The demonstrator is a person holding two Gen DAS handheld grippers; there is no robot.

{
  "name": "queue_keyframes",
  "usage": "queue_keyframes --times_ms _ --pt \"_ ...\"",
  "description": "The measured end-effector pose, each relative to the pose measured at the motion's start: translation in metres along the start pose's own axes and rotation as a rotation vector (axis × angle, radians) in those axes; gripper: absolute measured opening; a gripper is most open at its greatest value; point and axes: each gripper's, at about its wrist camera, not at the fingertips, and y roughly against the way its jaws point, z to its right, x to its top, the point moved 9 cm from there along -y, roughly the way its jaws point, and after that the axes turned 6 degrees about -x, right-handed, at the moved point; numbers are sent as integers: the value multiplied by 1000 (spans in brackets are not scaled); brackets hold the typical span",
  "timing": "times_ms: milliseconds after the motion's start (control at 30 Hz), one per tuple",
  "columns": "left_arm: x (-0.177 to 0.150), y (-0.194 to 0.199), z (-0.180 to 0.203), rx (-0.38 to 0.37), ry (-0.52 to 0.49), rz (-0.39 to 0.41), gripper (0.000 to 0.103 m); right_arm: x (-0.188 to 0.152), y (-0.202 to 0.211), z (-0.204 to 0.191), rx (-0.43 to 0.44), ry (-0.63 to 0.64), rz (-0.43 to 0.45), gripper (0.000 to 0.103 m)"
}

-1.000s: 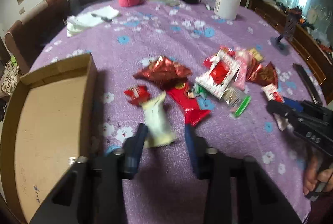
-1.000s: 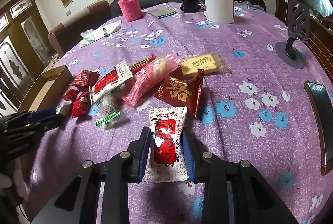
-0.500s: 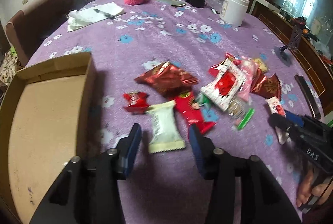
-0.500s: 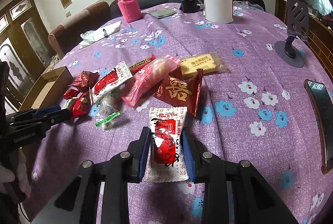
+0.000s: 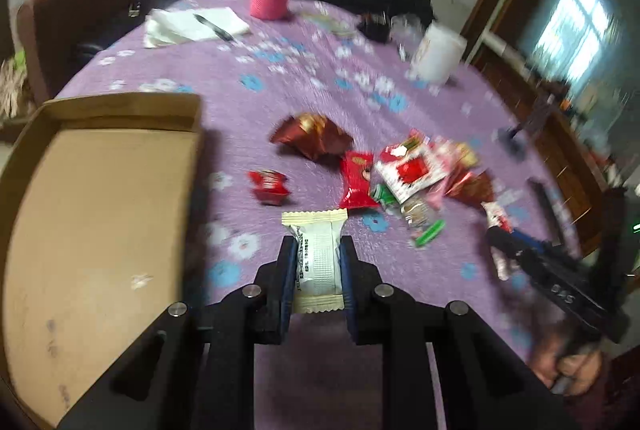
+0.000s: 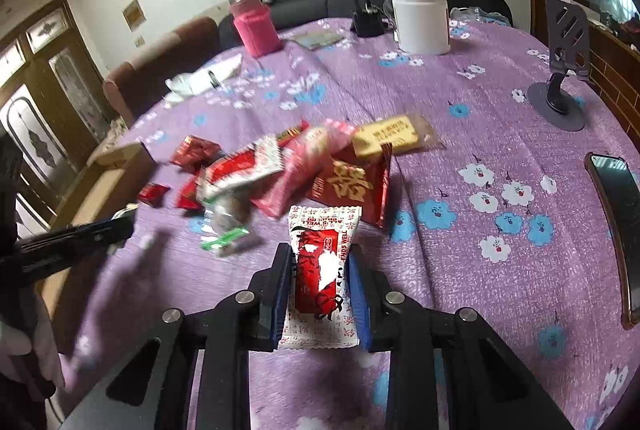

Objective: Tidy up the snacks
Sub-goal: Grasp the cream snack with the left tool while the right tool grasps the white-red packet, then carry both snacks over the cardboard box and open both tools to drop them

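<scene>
Wrappers feel light and crinkly: my left gripper (image 5: 317,262) is closing on the cream packet (image 5: 316,258) at bottom centre, my right gripper (image 6: 318,282) on the red-white packet (image 6: 322,270); grip mid-body, box (image 5: 24,158) upper left

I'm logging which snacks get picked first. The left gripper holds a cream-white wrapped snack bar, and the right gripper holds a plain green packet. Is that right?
Not quite. The left gripper is closing on the cream-white wrapped snack bar, with its pads against the wrapper's sides, but the right gripper holds a red-and-white printed snack packet, not a plain green one. The right wrist view shows it between the blue pads.
</scene>
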Motion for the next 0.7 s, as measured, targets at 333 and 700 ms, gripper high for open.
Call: queue_keyframes --times_ms 333,700 --pt "11 86 -100 100 107 113 20 22 55 -117 255 72 1 29" --pt "-37 97 -194 191 275 65 21 -28 6 -305 405 301 -178 30"
